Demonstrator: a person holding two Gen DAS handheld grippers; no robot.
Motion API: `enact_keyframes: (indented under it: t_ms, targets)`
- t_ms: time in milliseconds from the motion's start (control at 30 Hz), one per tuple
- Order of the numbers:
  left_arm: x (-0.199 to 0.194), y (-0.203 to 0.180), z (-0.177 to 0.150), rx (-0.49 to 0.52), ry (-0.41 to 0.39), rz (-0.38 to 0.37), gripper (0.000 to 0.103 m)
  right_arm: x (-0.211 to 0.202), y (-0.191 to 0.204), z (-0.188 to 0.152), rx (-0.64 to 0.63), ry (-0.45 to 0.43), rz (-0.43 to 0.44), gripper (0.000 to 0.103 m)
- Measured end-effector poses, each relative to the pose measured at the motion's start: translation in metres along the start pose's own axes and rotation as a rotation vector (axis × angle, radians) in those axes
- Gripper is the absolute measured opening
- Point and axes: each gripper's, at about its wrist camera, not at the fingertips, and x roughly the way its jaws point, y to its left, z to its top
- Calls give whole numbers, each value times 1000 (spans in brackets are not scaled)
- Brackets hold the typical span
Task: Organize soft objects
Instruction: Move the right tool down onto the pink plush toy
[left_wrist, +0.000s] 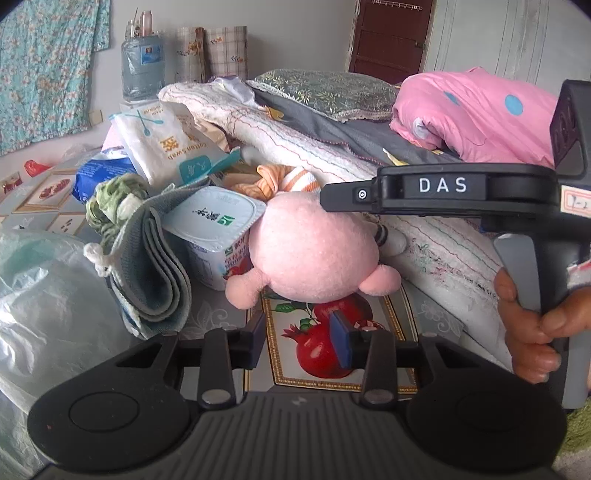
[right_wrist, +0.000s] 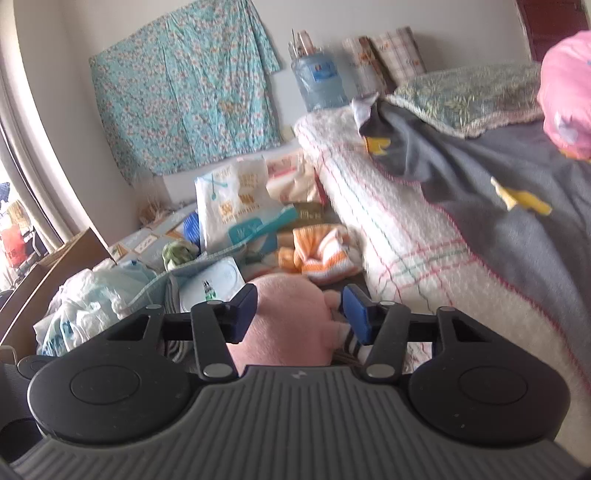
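Observation:
A pink plush toy (left_wrist: 312, 247) sits on the patterned table (left_wrist: 369, 369), beside a folded grey towel (left_wrist: 155, 266) and in front of an orange striped soft toy (left_wrist: 284, 181). My left gripper (left_wrist: 299, 343) is open and empty, just short of the plush. My right gripper (right_wrist: 301, 314) reaches in from the right; its blue pads (right_wrist: 356, 314) stand on both sides of the pink plush (right_wrist: 284, 325), and I cannot tell if they press it. In the left wrist view the right gripper's tips are hidden behind the plush.
A yoghurt tub (left_wrist: 218, 229) stands against the plush. A cotton swab pack (left_wrist: 166, 144), a green cloth (left_wrist: 114, 199) and plastic bags (left_wrist: 48, 306) crowd the left. Stacked blankets (left_wrist: 424, 236), a pillow (left_wrist: 325, 92) and a pink quilt (left_wrist: 476, 110) fill the right.

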Motion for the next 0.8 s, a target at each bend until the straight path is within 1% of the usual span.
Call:
enact_keyframes:
  t_ms: [67,200,233,300,400,500,567,633,733,800]
  targets:
    - [0,1,-1,-5,12,-14,39,-3,-3,-5,37,25,53,49]
    - [-5,5,-4,-27,31,-43,40,-12,-4,-16,81,68,106,49]
    - [-7,7,-5,-32,37,-52,41,-15,-2,-20,87,77,112,49]
    - [-10,9,-8,-39,51,-74,49,-20,-1,-27,108,99,129,50]
    - [-16,12,-13,-48,62,-98,53,-23,1,-38,143,131,171,50]
    - [-21,11,-16,-40,48,-108,56,-24,1,-47,203,151,221,50]
    - [-22,11,-16,-40,41,-101,56,-26,-2,-52,255,164,277,50]
    - [-20,12,-16,-46,42,-92,56,-32,-4,-52,278,157,297,52]
    - [-17,14,-15,-60,48,-80,56,-49,-3,-42,232,90,271,55]
    - [-15,16,-15,-70,45,-70,56,-55,-7,-31,227,41,252,59]
